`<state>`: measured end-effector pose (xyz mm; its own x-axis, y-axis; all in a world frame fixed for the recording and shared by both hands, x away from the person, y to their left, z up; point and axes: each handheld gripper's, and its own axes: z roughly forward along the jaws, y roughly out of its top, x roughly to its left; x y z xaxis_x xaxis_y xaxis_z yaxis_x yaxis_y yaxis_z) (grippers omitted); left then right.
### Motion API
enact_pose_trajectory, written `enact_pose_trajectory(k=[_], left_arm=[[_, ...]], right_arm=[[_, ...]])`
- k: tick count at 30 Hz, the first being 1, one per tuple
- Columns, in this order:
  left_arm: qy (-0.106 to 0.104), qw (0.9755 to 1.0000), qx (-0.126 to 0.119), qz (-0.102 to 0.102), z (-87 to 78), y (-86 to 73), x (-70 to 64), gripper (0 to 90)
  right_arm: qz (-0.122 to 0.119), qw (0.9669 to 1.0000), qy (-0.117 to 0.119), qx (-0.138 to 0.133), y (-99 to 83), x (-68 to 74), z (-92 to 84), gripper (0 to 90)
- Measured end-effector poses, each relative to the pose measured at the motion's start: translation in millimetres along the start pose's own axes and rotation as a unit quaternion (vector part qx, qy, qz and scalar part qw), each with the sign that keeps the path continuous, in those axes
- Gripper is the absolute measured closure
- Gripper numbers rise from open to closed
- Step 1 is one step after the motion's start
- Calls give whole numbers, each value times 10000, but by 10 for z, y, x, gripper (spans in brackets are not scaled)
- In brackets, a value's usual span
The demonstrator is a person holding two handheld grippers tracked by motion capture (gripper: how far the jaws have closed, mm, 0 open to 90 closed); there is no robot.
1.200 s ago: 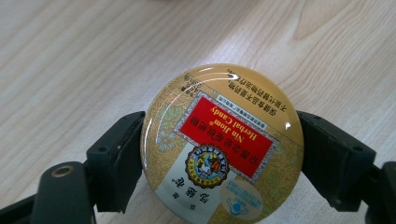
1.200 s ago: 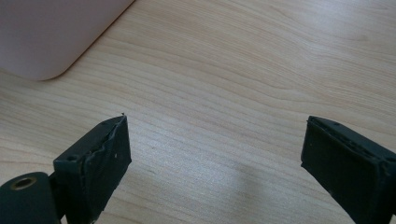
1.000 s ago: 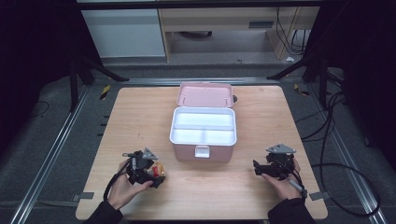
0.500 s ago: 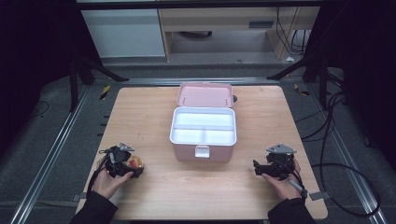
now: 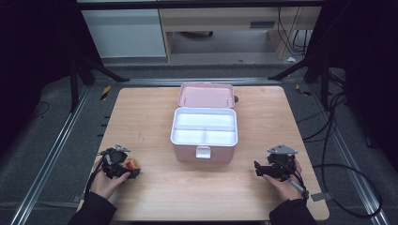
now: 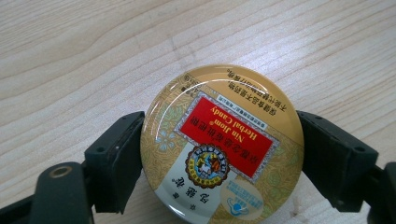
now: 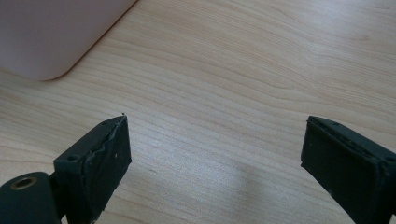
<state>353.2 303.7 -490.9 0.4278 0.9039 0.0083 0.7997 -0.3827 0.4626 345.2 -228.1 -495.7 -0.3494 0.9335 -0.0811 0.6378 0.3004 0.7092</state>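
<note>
A round gold candy tin (image 6: 222, 144) with a red label lies flat on the wooden table (image 5: 150, 117). My left gripper (image 6: 219, 154) is shut on the tin, one jaw pressed against each side. In the high view this gripper (image 5: 126, 168) and the tin (image 5: 133, 164) sit near the table's front left corner, held by a hand. My right gripper (image 5: 259, 169) rests near the front right, pointing left. In its own view the right gripper (image 7: 215, 154) stands open with bare wood between its jaws.
A pink box (image 5: 174, 126) with its lid (image 5: 205, 95) swung back stands at the table's centre, its white tray divided into compartments. Its rounded corner (image 7: 51, 32) lies ahead-left of the right gripper. Metal rails and cables run beside the table.
My left gripper has carried the candy tin leftward along the front of the table, away from the box. The right gripper has stayed put.
</note>
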Motion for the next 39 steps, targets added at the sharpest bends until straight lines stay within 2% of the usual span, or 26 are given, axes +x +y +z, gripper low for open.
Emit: enact_pose_trajectory(k=[3, 4, 6, 7, 11, 12, 13, 14, 15, 18, 20, 21, 22, 23, 24, 26, 27, 28, 29, 32, 33, 34, 36, 38, 39], left_arm=[[-30, 9998, -206, -54, -81, 19, -4, 160], [-30, 9998, -206, -54, -81, 19, -4, 159], [-38, 9991, -412, -45, -161, 40, -29, 160], [-38, 9991, -412, -45, -161, 40, -29, 163], [-96, 9977, -678, 23, -279, 81, -84, 188], [-107, 9963, -847, 46, -349, 113, -111, 206], [-107, 9963, -847, 46, -349, 113, -111, 215], [-149, 9944, -1042, 89, -428, 158, -142, 223], [-149, 9944, -1042, 89, -428, 158, -142, 233], [-231, 9906, -1338, 186, -529, 271, -185, 253], [-307, 9877, -1517, 228, -578, 359, -215, 275], [-394, 9851, -1656, 251, -614, 458, -251, 280], [-394, 9851, -1656, 251, -614, 458, -251, 287], [-440, 9835, -1733, 261, -628, 514, -270, 295], [-518, 9817, -1815, 254, -639, 570, -294, 295], [-632, 9781, -1957, 304, -647, 734, -383, 307], [-632, 9781, -1957, 304, -647, 734, -383, 309], [-633, 9764, -2034, 355, -639, 807, -429, 309], [-725, 9747, -2076, 400, -613, 907, -502, 316], [-909, 9706, -2180, 457, -537, 1055, -620, 324], [-909, 9706, -2180, 457, -537, 1055, -620, 327], [-979, 9694, -2191, 521, -473, 1132, -691, 330], [-977, 9692, -2183, 585, -431, 1167, -727, 334], [-953, 9707, -2107, 651, -358, 1209, -765, 342], [-961, 9711, -2086, 655, -331, 1218, -774, 342]], right_arm=[[17, 10000, 0, -51, 9, -1, -9, 91], [17, 10000, 0, -51, 9, -1, -9, 91], [31, 9999, 27, -104, 21, 0, -20, 96], [31, 9999, 27, -104, 21, 0, -20, 96], [64, 9998, 36, -191, 39, 3, -45, 115], [67, 9994, 86, -333, 77, 17, -83, 137], [67, 9994, 86, -333, 77, 17, -83, 137], [37, 9986, 129, -507, 132, 31, -122, 158], [37, 9986, 129, -507, 132, 31, -122, 158], [16, 9974, 177, -703, 242, 65, -187, 186], [8, 9954, 256, -918, 375, 101, -262, 224], [5, 9947, 302, -988, 429, 112, -286, 236], [5, 9947, 302, -988, 429, 112, -286, 236], [22, 9926, 390, -1148, 551, 132, -329, 268], [22, 9926, 390, -1148, 551, 132, -329, 268], [49, 9898, 559, -1306, 746, 183, -347, 299], [31, 9893, 593, -1331, 793, 200, -341, 307], [31, 9893, 593, -1331, 793, 200, -341, 307], [-21, 9883, 677, -1370, 917, 253, -308, 323], [-17, 9873, 853, -1339, 1031, 325, -231, 344], [-17, 9873, 853, -1339, 1031, 325, -231, 344], [-82, 9877, 917, -1264, 1065, 376, -160, 359], [-108, 9880, 942, -1222, 1073, 393, -132, 366], [-144, 9888, 1028, -1071, 1075, 445, -17, 411], [-144, 9888, 1028, -1071, 1075, 445, -17, 411]])
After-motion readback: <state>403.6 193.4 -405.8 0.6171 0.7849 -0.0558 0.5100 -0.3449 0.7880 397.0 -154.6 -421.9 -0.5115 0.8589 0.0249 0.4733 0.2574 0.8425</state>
